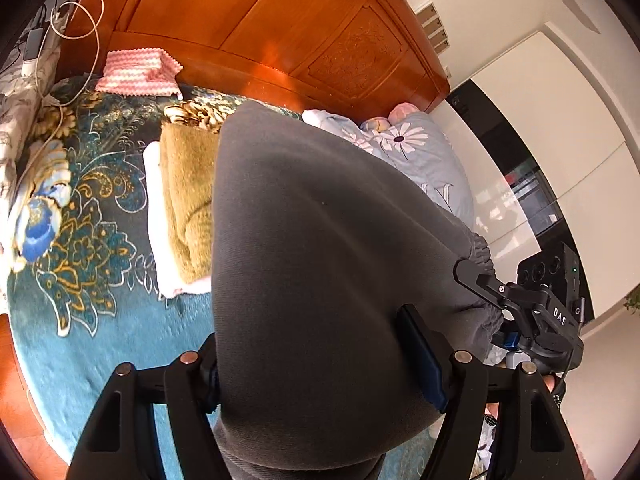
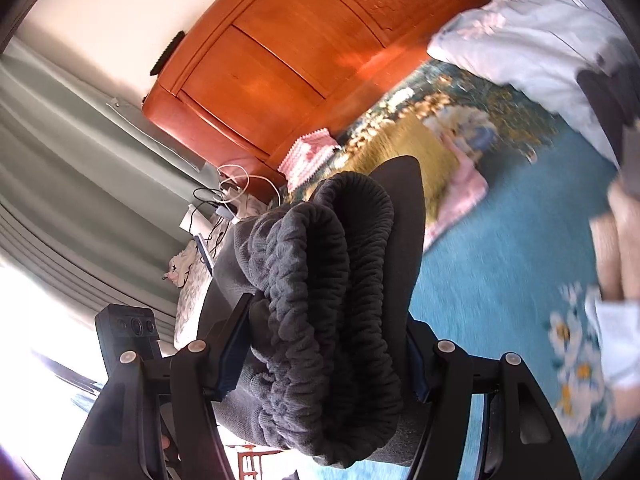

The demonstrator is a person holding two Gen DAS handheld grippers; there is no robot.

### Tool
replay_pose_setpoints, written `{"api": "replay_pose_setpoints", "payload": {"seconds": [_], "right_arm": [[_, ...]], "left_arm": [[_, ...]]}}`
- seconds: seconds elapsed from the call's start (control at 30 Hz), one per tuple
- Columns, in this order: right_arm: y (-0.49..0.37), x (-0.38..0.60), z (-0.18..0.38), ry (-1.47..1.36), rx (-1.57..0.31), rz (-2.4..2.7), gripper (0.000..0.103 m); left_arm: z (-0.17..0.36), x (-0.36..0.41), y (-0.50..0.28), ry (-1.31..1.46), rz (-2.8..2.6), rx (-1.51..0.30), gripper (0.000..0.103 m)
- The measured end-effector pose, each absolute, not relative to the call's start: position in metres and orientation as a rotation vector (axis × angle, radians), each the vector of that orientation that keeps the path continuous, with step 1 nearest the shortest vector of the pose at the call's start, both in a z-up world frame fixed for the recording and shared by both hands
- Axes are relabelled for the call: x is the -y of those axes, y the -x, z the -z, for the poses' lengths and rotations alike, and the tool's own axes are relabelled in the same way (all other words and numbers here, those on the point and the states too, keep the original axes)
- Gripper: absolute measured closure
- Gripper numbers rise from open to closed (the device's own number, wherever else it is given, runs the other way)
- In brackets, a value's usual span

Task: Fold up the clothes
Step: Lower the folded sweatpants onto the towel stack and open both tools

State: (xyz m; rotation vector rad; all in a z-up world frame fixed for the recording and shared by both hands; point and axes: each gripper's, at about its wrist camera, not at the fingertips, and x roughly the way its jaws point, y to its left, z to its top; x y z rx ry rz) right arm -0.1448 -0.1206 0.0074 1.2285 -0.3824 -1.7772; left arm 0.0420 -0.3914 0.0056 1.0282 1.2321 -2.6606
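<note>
Dark grey sweatpants (image 1: 320, 248) fill the middle of the left wrist view, held up above the bed. My left gripper (image 1: 320, 376) is shut on a thick fold of them. At the right of that view my right gripper (image 1: 476, 280) grips the bunched elastic waistband. In the right wrist view the gathered waistband (image 2: 320, 300) sits between my right gripper's (image 2: 324, 364) fingers, which are shut on it. The camera body of the left gripper (image 2: 128, 332) shows at the lower left there.
A teal floral blanket (image 1: 80, 240) covers the bed. On it lie a folded olive-brown garment (image 1: 188, 208) over white and pink cloth, a pink-white knitted piece (image 1: 140, 72), and a light floral quilt (image 1: 420, 152). An orange wooden headboard (image 1: 280, 28) stands behind. Cables (image 1: 72, 32) trail at the left.
</note>
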Motion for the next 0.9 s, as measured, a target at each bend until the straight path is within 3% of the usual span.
{"api": "replay_pose_setpoints", "payload": {"seconds": [0.37, 0.63, 0.9], "right_arm": [[0.239, 0.223, -0.023, -1.214, 0.233, 1.816, 0.037], [0.285, 0.282, -0.018, -1.190, 0.128, 1.889, 0.037], [0.304, 0.314, 0.013, -1.123, -0.019, 1.957, 0.036]], "left_arm": [[0.016, 0.479, 0.026, -0.889, 2.585, -1.361, 0.027], [0.034, 0.504, 0.051, -0.786, 2.565, -1.315, 0.027], [0.081, 0.503, 0.073, -0.981, 2.491, -1.252, 0.027]]}}
